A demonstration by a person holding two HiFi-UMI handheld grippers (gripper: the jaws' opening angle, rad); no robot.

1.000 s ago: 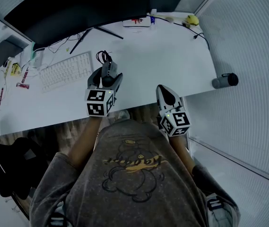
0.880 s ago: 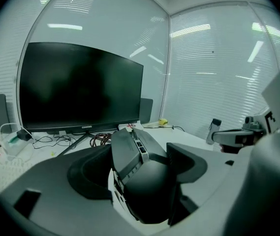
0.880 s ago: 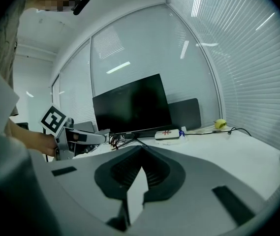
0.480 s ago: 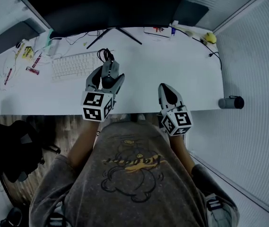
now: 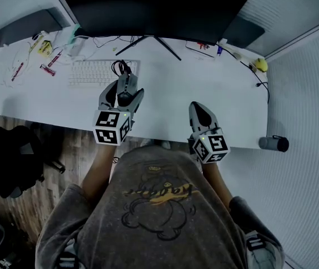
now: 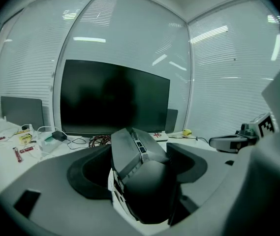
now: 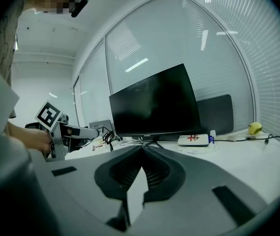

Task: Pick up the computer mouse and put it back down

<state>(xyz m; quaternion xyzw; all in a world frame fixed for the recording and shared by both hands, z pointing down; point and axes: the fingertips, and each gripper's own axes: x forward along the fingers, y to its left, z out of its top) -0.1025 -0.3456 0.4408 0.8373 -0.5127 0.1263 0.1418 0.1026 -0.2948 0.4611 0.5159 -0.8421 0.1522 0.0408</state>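
Left gripper [image 5: 125, 89] clamps the half-hidden computer mouse [image 6: 142, 181], seemingly off the desk [image 5: 170, 86]; right gripper [image 5: 198, 109] closed, empty.

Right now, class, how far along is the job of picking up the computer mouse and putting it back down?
Done: the pick-up looks complete. The left gripper has its fingers shut on the computer mouse, which sits tilted and seems clear of the desk. In hand: the mouse is held near the keyboard. Left: lowering it onto the desk and opening the fingers. The right gripper is shut and empty.
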